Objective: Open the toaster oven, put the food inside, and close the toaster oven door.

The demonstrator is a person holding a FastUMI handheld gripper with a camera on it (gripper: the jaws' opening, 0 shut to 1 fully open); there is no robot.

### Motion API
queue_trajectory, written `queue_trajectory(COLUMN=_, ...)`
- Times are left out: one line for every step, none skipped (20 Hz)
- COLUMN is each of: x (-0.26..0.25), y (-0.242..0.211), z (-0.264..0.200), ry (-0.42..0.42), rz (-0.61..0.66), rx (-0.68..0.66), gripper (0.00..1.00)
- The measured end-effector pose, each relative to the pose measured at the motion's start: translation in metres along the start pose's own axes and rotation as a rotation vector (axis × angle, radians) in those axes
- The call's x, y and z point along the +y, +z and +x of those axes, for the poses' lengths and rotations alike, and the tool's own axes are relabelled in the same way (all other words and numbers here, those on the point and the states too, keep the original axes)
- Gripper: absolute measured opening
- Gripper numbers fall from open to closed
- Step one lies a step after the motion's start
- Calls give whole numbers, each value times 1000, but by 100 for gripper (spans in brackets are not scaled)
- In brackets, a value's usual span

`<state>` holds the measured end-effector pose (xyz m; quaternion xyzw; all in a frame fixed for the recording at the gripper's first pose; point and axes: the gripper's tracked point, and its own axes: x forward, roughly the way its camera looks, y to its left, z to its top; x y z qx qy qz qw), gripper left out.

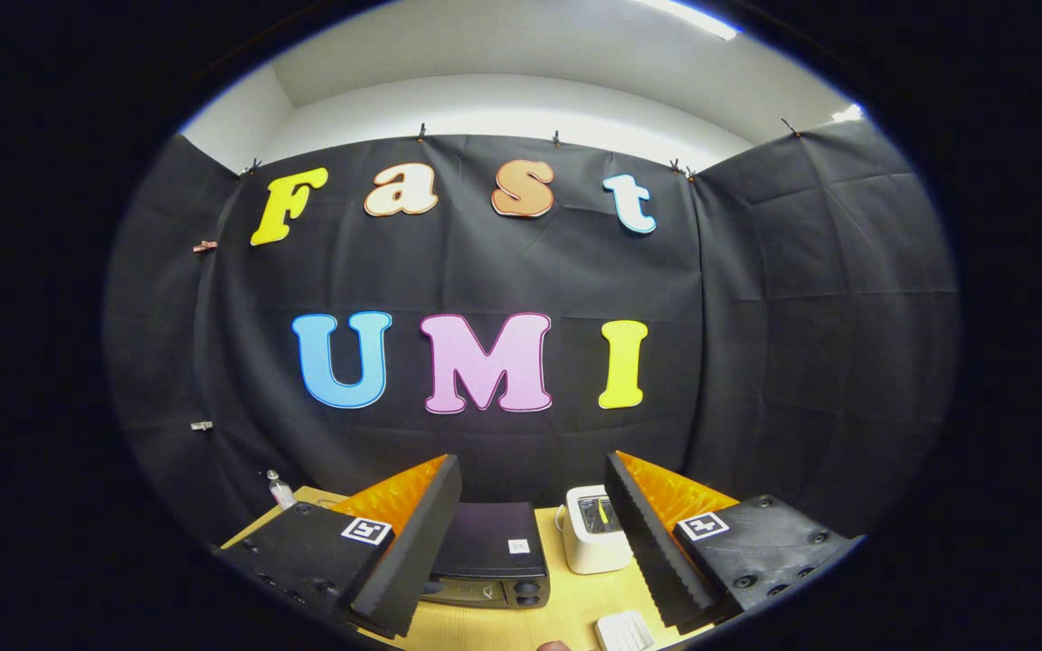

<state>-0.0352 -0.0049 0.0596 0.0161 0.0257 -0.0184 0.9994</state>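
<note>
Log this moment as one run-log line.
gripper: open, raised, holding nothing | oven: on table between and beyond fingers, untouched | white toaster: right of oven | door: cannot tell

My claw hangs above the worktop with its fingers spread apart, touching nothing. Between and beyond them sits the toaster oven, door closed. A toaster stands just to its right. A small bottle stands far left, against the cloth wall behind everything.
</note>
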Motion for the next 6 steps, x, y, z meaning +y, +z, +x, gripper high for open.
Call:
queue_trajectory(x=1, y=1, z=1, ry=4, rz=-8, rx=0, gripper=98)
queue_trajectory(x=1, y=2, z=1, ry=10, rz=-16, rx=-1, gripper=98)
queue_trajectory(x=1, y=3, z=1, ry=14, rz=-23, rx=-3, gripper=98)
queue_trajectory(x=3, y=4, z=2, ry=21, rz=-26, rx=-6, gripper=98)
queue_trajectory(x=3, y=4, z=2, ry=27, rz=-29, rx=-6, gripper=98)
queue_trajectory(x=4, y=4, z=3, ry=31, rz=-32, rx=-4, gripper=98)
